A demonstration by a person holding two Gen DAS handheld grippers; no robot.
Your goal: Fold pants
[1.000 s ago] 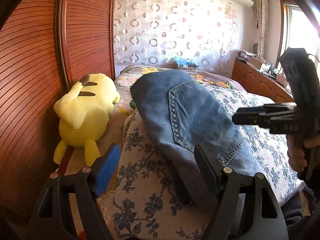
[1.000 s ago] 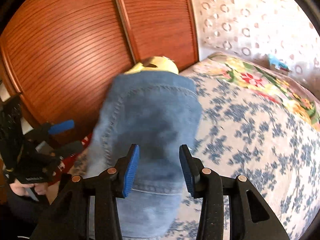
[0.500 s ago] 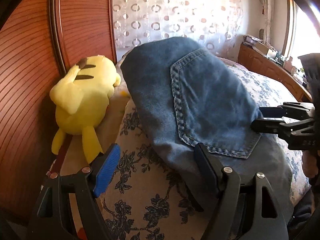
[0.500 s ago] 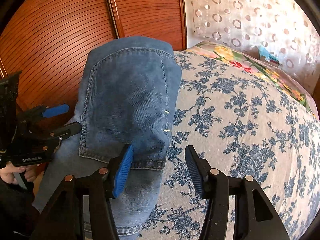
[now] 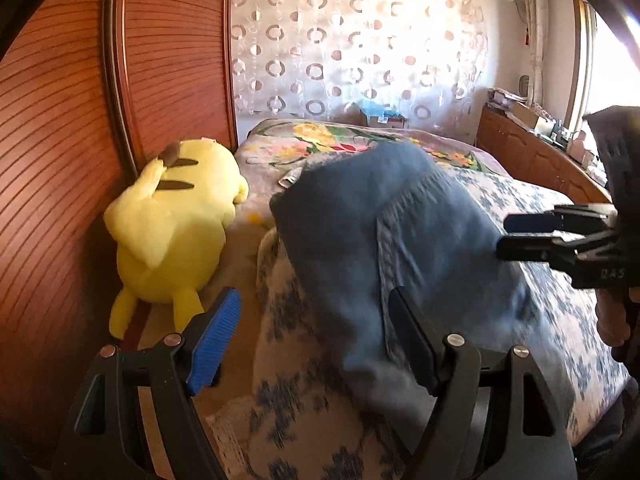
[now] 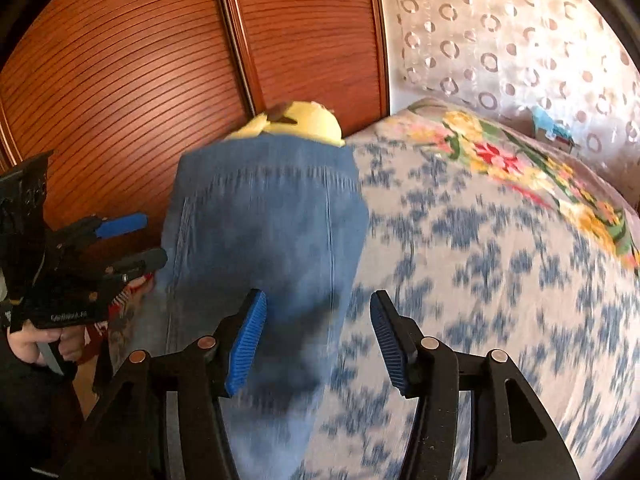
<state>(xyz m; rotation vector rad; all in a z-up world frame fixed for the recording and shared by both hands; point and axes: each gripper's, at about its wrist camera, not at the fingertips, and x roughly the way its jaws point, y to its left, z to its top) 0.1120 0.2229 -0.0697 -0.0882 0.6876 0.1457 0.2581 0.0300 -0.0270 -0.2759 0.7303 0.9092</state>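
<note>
Yellow plush toy [image 5: 176, 216]: against wooden wardrobe [image 5: 60, 160], left edge of bed [image 5: 560, 280]. Left gripper [image 5: 314, 338]: jaws wide, nothing held. Denim pants [image 5: 384, 248]: folded bundle on blue-floral bedspread, beside plush. Right gripper [image 6: 318, 338]: jaws wide, nothing held, hovering at pants' near edge.

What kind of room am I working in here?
Most likely a home bedroom: the jeans lie on a bed with a blue floral bedspread, a yellow plush toy beside wooden wardrobe doors.
</note>
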